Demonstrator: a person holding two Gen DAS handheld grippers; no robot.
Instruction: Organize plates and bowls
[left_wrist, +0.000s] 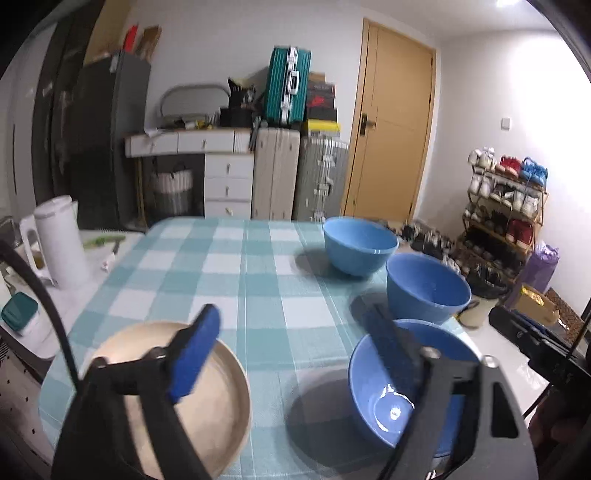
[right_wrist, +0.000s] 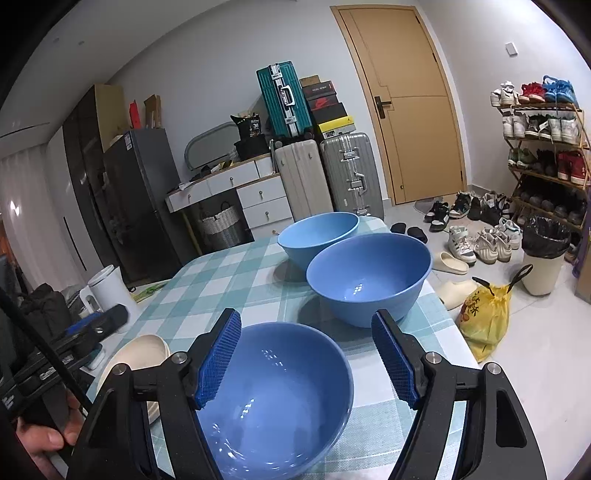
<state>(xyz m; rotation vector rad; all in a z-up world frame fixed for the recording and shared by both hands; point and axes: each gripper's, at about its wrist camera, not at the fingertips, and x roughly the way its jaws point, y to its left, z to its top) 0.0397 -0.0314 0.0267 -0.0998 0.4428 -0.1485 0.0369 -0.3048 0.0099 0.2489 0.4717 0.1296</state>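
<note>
Three blue bowls stand in a row along the right side of the checked tablecloth (left_wrist: 258, 266): near bowl (left_wrist: 388, 398) (right_wrist: 273, 391), middle bowl (left_wrist: 428, 288) (right_wrist: 369, 277), far bowl (left_wrist: 360, 245) (right_wrist: 317, 230). A cream plate (left_wrist: 207, 406) (right_wrist: 140, 354) lies at the near left. My left gripper (left_wrist: 291, 347) hangs open above bare cloth, one finger over the plate, the other over the near bowl's rim. My right gripper (right_wrist: 306, 362) is open above the near bowl, its pads clear of the bowl.
A white kettle (left_wrist: 62, 243) and a teal-lidded box (left_wrist: 18, 310) sit on a counter left of the table. Right of the table's edge, on the floor, are a yellow bag (right_wrist: 487, 317), a bin (right_wrist: 545, 254) and shoes. Suitcases (right_wrist: 328, 177) stand behind.
</note>
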